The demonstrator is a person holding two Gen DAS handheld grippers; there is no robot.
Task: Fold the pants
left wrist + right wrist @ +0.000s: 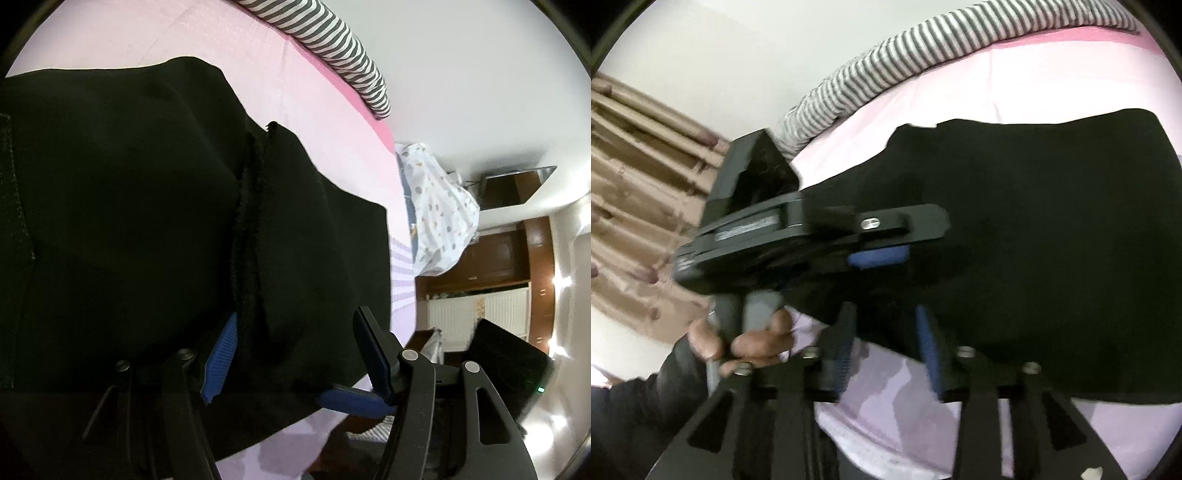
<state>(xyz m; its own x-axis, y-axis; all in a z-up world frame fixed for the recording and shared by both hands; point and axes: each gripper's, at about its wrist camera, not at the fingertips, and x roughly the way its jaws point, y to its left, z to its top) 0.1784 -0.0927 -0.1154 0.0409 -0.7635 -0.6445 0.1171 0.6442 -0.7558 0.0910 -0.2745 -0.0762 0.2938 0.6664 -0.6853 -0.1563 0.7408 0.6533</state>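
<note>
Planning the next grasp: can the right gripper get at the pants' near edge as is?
Probably yes: right gripper is open right at the pants near edge, nothing between; left gripper sits farther up the cloth.

- The black pants (pixel 122 206) are lying spread over a pink bed sheet (pixel 317 122), a thick seam ridge running toward the near edge.
- The left hand-held gripper (pixel 295 347) is standing open, its blue pads (pixel 221 358) flanking that ridge without pressing it.
- A striped pillow (pixel 343 48) is resting at the far edge.
</note>
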